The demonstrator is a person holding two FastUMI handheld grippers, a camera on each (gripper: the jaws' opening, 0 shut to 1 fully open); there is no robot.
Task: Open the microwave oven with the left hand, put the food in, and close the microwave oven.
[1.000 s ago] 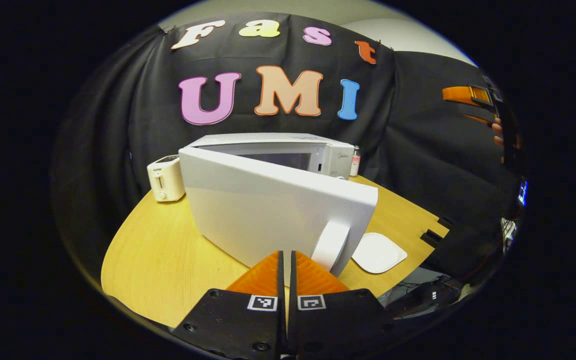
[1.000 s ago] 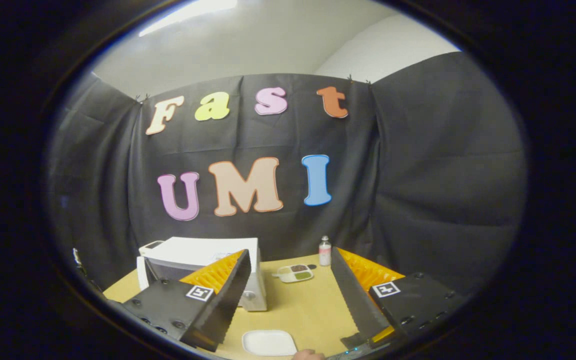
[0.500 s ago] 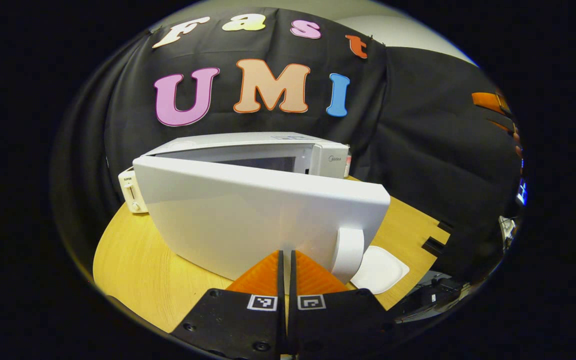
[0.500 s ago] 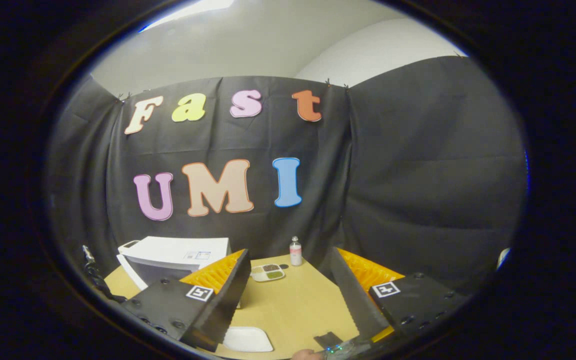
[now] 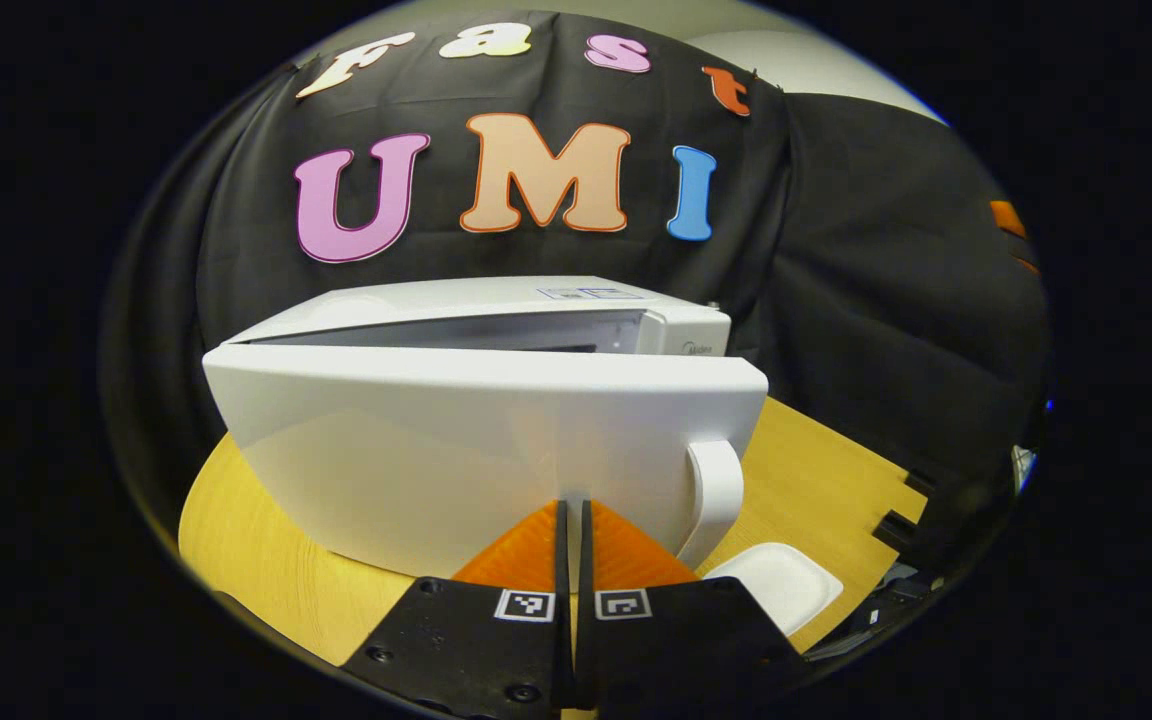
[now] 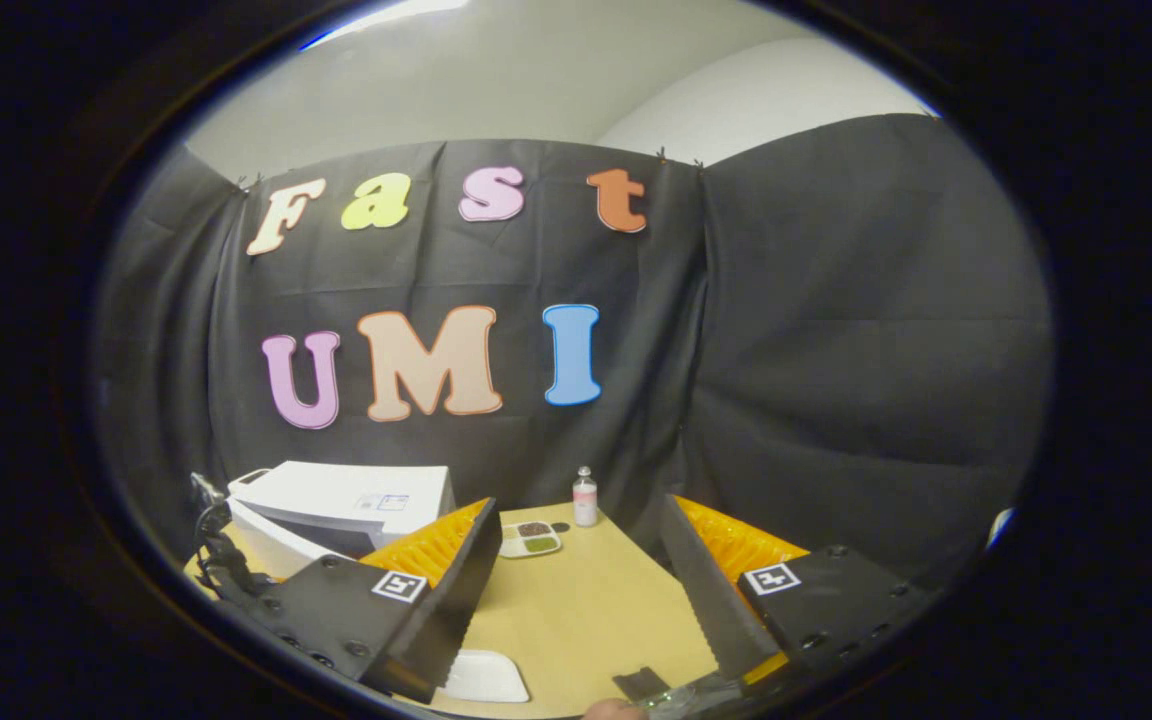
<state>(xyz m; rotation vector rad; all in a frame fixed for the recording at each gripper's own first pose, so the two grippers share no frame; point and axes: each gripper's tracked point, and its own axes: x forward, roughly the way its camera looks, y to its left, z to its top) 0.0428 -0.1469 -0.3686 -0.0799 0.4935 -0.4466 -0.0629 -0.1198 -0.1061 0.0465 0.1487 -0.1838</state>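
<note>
I'm nudging the white microwave door (image 5: 476, 450) w/ left gripper (image 5: 571, 520) fingers together, right gripper (image 6: 576, 590) fingers apart; next: push it flush.

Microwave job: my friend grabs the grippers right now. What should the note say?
Left gripper: fingers shut, empty, up against the microwave door, beside its handle.
Right gripper: open, empty, above the table.
Done: door partly open.
Food tray sits on the table near the small bottle.
Left: swing the door wide, put the food in, close.
</note>
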